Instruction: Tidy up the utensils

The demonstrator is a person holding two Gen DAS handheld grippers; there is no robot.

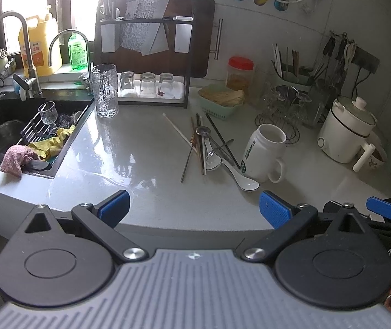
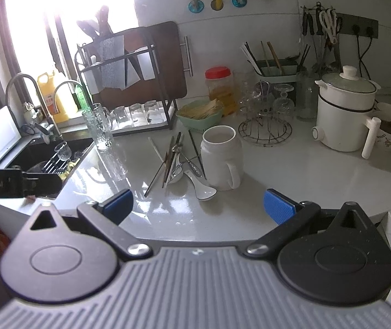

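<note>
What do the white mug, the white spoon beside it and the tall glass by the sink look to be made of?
White mug: likely glazed ceramic, opaque and glossy, thick rim. White spoon: probably glazed ceramic too, shiny with a dark rim line. Tall glass: clear textured glass, see-through with a rippled surface.

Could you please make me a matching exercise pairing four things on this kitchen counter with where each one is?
Things:
1. white mug
2. stemmed glass
3. tall textured glass
4. white ceramic spoon

Places:
A. on the rack in the sink
B. lying on the counter at the near end of the utensil pile
C. standing at the counter's edge beside the sink
D. upright just right of the utensil pile

Pairs: 1-D, 2-A, 3-C, 4-B
</note>
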